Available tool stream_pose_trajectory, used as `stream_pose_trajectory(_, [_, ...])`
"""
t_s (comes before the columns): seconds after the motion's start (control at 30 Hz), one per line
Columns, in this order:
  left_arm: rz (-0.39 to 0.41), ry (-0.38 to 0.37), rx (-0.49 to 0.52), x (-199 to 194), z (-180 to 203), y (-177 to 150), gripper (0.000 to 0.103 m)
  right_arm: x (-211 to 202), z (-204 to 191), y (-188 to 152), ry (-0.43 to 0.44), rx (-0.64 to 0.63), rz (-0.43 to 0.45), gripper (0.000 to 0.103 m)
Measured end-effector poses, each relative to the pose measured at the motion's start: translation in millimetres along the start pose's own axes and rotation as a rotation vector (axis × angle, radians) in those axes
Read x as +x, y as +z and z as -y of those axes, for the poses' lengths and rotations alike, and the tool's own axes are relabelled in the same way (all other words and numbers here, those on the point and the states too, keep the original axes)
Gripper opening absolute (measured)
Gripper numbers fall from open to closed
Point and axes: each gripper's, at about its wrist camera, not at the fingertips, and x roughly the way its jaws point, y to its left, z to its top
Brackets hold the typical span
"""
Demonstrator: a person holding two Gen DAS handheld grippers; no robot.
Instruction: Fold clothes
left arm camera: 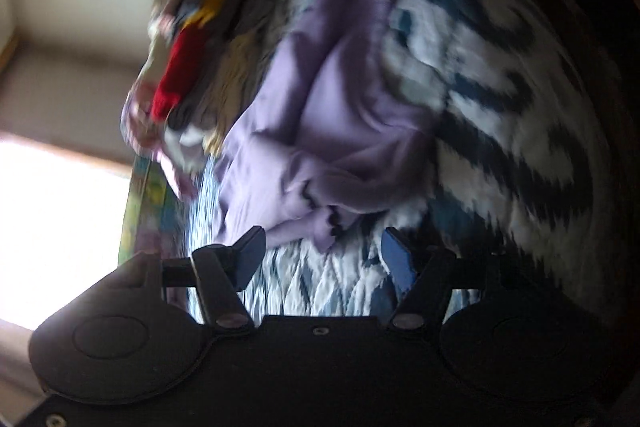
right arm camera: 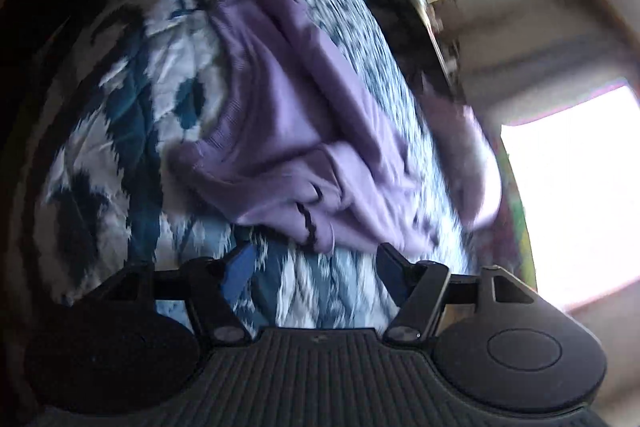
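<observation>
A lilac sweatshirt (left arm camera: pixel 332 115) lies crumpled on a blue, black and white patterned quilt (left arm camera: pixel 500 115); both views are rolled sideways and blurred. My left gripper (left arm camera: pixel 324 255) stands open just short of the garment's near edge, with only quilt between its blue pads. In the right wrist view the same sweatshirt (right arm camera: pixel 288 131) lies on the quilt (right arm camera: pixel 132 115). My right gripper (right arm camera: pixel 312 263) is open too, its fingers apart below a hem with dark scalloped trim (right arm camera: pixel 308 223). Neither gripper holds cloth.
A heap of other clothes, with a red piece (left arm camera: pixel 176 75) and yellow bits, lies past the sweatshirt. A bright window (left arm camera: pixel 56 227) and pale walls show beyond the bed's edge. The window (right arm camera: pixel 576 187) also fills the right of the right wrist view.
</observation>
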Motion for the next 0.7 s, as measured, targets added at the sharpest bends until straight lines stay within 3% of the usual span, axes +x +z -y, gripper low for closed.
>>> stream_pose_trajectory(0.13, [0.057,0.046,-0.037,8,-2,-1,0.066,1,-17,3,-0.031,-0.12,0.1,0.081])
stream_pose_trajectory(0.23, [0.093,0.073,-0.014,18,1,3,0.064,7,-17,7,-0.085,-0.108,0.145,0.082])
stream_pose_trajectory(0.43, [0.168,0.128,0.071,26,7,2,0.064,16,-12,-3,-0.108,-0.113,0.172,0.078])
stream_pose_trajectory(0.57, [0.18,0.16,0.084,35,9,3,0.055,26,-20,-1,-0.133,-0.159,0.183,0.059])
stream_pose_trajectory(0.6, [0.174,0.155,0.095,38,11,4,0.043,29,-20,0,-0.126,-0.15,0.177,0.051])
stream_pose_trajectory(0.7, [0.155,0.144,0.135,46,16,9,0.031,32,-21,6,-0.093,-0.131,0.152,0.035])
